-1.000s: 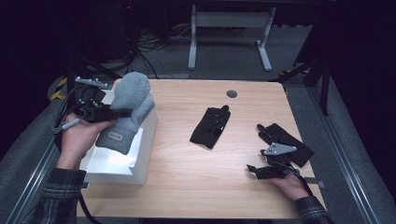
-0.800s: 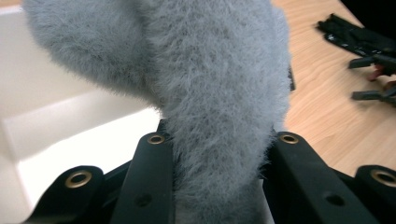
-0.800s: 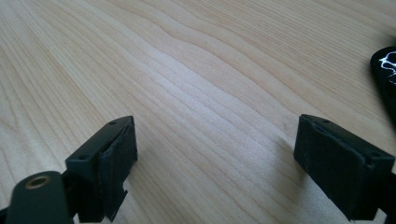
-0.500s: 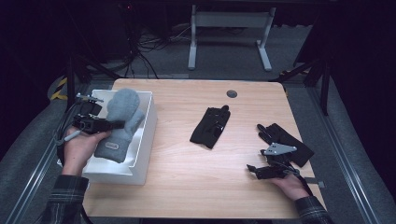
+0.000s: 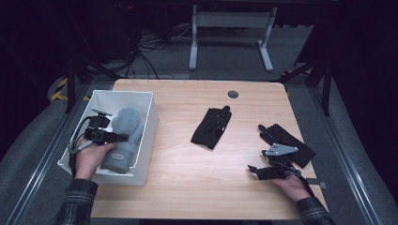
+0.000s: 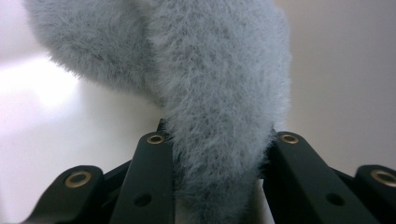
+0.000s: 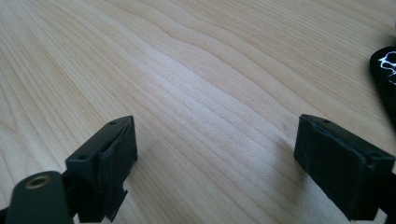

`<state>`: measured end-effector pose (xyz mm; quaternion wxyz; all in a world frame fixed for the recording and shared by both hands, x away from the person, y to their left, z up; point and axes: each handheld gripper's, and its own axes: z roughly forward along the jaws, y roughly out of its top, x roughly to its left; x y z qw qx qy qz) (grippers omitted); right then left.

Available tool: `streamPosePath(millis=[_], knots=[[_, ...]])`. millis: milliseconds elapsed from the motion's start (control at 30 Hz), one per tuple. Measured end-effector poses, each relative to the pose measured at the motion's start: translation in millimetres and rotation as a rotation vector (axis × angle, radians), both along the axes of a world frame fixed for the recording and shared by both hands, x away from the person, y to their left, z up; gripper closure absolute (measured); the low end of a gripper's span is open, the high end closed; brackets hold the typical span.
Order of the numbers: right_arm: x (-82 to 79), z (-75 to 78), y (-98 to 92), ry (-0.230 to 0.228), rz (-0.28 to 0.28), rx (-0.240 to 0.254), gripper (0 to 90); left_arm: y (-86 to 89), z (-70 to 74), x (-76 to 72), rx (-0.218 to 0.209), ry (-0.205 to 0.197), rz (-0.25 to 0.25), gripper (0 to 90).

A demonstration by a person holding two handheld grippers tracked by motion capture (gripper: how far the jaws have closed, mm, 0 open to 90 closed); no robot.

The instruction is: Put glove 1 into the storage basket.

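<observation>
Left gripper (image 5: 119, 137) clamps grey fuzzy mitten (image 5: 123, 139), fur bulging between jaws in left gripper view (image 6: 219, 116). Mitten now low inside white bin (image 5: 145, 117), cuff end below gripper near bin floor. Advice: sink until mitten rests flat, then part jaws, lift straight up clear of bin wall. Right gripper (image 5: 257, 171) idle on table (image 5: 187, 168), jaws wide, empty; black gloves (image 5: 212, 126) beyond it. Versus second ago: mitten hung above bin, now lowered in; right hand unmoved.

Left gripper (image 5: 112, 137) clamps grey fuzzy mitten (image 5: 123, 140) inside white bin (image 5: 145, 136); right gripper (image 5: 256, 171) rests on table (image 5: 187, 159), jaws apart.
</observation>
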<state>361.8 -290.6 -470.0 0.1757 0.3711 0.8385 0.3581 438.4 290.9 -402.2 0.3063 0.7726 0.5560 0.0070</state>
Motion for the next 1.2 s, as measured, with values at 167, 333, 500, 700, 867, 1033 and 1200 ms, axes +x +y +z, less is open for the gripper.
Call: streamPosePath(millis=[167, 333, 500, 700, 867, 1033, 1200], knots=[[0.0, 0.0, 0.0, 0.0, 0.0, 0.0, 13.7, 2.7, -17.3, 5.9, 0.045, 0.04, 0.024, 70.9], [0.2, 0.0, 0.2, 0.0, -0.002, -0.001, 13.6, -0.7, -22.6, 10.6, 0.102, 0.055, 0.023, 70.3], [0.2, 0.1, 0.2, 0.0, -0.001, -0.001, 13.6, 1.5, -24.1, 12.5, 0.094, 0.07, 0.033, 66.1], [0.3, 0.1, 0.2, 0.0, -0.002, -0.001, 13.6, 5.1, -15.4, 10.9, 0.072, 0.04, 0.046, 38.5], [0.3, 0.1, 0.2, 0.0, -0.001, -0.001, 13.6, 2.4, 3.6, 6.9, 0.108, -0.031, 0.052, 27.6], [0.2, 0.1, 0.2, 0.0, -0.002, -0.001, 13.6, -4.8, 25.6, 2.7, 0.083, -0.086, 0.024, 22.8], [0.2, 0.1, 0.2, 0.0, -0.002, -0.001, 13.6, -17.5, 47.0, -0.4, 0.058, -0.136, -0.018, 22.6]])
